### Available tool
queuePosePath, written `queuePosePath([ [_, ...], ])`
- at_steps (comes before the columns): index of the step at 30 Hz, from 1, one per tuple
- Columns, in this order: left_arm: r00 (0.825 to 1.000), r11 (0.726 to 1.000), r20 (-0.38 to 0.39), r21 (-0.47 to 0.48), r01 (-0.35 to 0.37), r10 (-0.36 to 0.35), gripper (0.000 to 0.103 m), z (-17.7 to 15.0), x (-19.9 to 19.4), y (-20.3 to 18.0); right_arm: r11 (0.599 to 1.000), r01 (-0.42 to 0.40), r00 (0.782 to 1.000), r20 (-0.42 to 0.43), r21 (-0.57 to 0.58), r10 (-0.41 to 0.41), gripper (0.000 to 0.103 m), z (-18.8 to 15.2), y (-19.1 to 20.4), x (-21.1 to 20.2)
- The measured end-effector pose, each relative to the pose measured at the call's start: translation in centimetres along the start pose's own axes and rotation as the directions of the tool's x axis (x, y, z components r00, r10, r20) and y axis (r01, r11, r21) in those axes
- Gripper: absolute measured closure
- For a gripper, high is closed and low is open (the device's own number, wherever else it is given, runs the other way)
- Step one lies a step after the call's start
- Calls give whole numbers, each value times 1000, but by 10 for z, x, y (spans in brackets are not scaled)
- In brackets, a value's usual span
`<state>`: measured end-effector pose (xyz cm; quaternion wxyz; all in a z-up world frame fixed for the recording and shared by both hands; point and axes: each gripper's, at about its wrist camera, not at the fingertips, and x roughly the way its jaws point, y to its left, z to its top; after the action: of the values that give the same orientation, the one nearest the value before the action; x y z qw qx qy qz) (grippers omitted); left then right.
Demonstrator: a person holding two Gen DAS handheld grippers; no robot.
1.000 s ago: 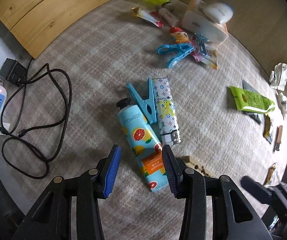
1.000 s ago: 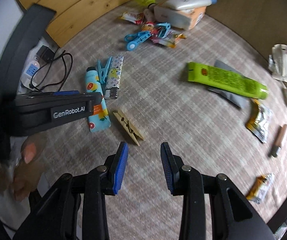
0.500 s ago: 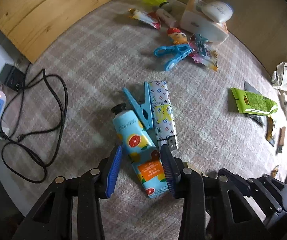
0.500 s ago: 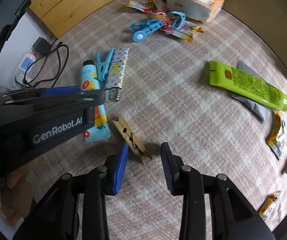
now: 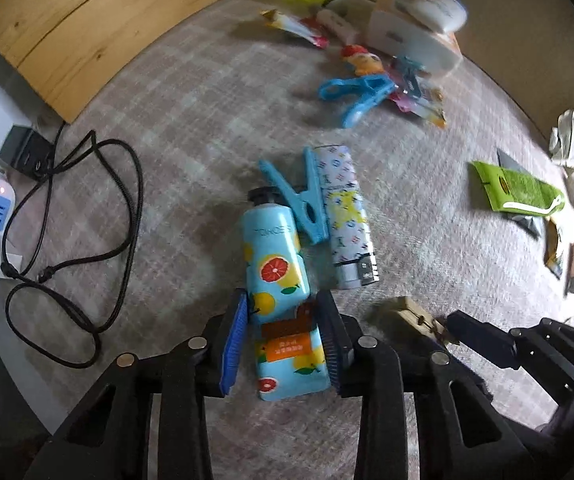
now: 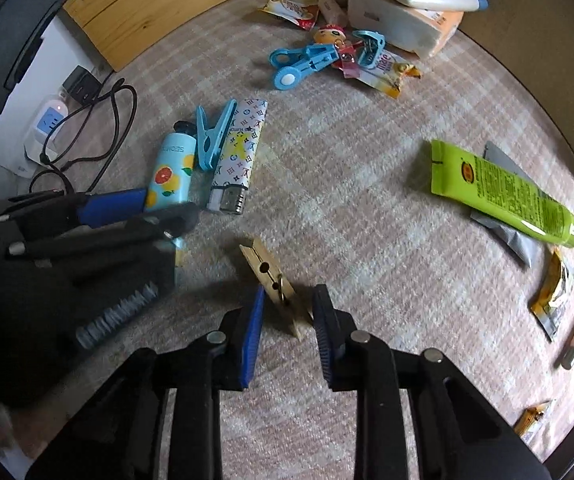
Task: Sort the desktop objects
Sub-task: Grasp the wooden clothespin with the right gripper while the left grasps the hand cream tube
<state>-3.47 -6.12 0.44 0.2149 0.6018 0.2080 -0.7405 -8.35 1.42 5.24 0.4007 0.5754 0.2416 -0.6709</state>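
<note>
Left-wrist view first: the left gripper [image 5: 283, 338] points almost straight down over the plaid cloth [image 5: 191, 128], and the fruit-print tube [image 5: 277, 280] lies flat between its fingers. Those jaws have just been closing, the right pad looks to meet the tube's edge while a sliver of gap shows at the blue left pad, so not a clamp yet. Against the tube's cap end leans a blue clothespin [image 5: 301, 200], touching the patterned lighter [image 5: 345, 208] just beside it.

Over on the right-wrist view, the right gripper [image 6: 287, 320] straddles the wooden clothespin [image 6: 273, 280], which lies slantwise on the cloth. Its jaws have just been narrowing too; the left pad is right against the peg, the right one stands clear. Well apart to the right lies a green tube [image 6: 503, 192].
</note>
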Motion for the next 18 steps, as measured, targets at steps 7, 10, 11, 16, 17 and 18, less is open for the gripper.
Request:
queuePosePath([
  [7, 1000, 1000, 21, -8, 4, -3, 72, -2, -1, 4, 999, -5, 1000, -6, -38, 5, 78, 16, 16, 2],
  [10, 999, 1000, 28, -9, 17, -17, 73, -5, -2, 5, 1000, -3, 1000, 0, -21, 3, 84, 15, 10, 4],
  [11, 999, 1000, 32, -15, 23, -22, 73, -7, -2, 6, 1000, -3, 1000, -1, -6, 3, 90, 14, 8, 3],
  [16, 999, 999, 40, -32, 30, -28, 73, -18, -5, 9, 994, -45, 999, 15, 96, 44, 90, -5, -20, 0],
  [17, 999, 999, 40, -33, 32, -31, 73, -21, -6, 9, 992, -48, 999, 24, 114, 46, 90, -9, -24, -3],
  [18, 999, 999, 38, -34, 35, -34, 73, -24, -7, 9, 990, -55, 998, 30, 129, 51, 90, -13, -27, -6],
])
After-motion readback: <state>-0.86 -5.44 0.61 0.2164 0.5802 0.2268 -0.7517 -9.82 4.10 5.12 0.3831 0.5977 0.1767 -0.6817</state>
